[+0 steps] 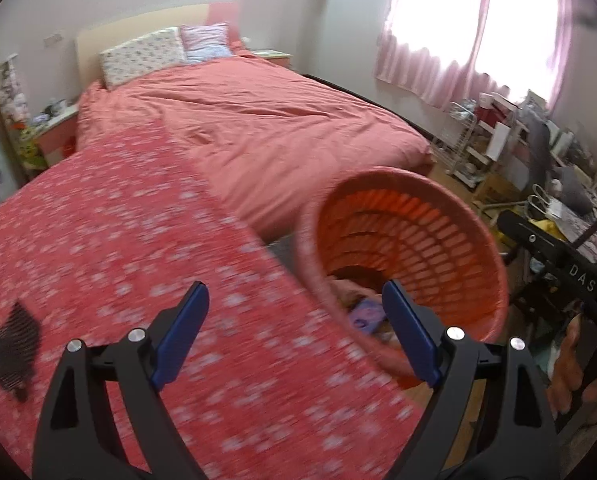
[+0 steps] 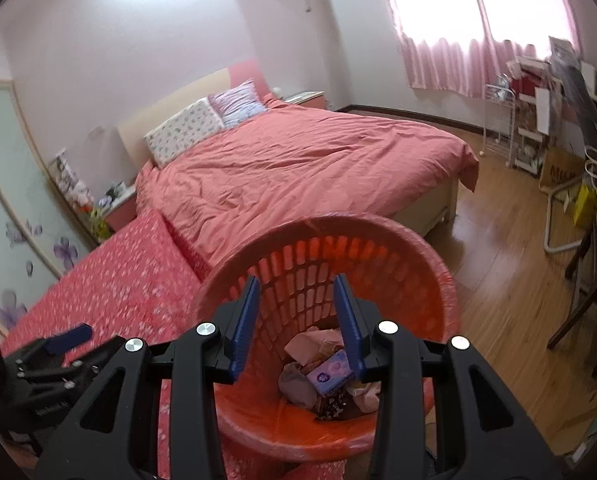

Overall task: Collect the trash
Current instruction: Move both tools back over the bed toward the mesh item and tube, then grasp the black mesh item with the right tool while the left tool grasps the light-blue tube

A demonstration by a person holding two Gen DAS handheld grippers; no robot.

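An orange slotted plastic basket stands beside the low red flowered mattress. It holds crumpled tissues, a purple packet and other scraps. My right gripper hangs open and empty over the basket's mouth. My left gripper is open and empty above the mattress edge, its right finger over the basket rim. The left gripper also shows in the right wrist view. A black comb lies on the mattress at the left.
A large bed with a salmon cover and pillows lies behind. Cluttered shelves and a desk line the right wall under pink curtains. Wooden floor is to the right of the basket. A chair frame stands there.
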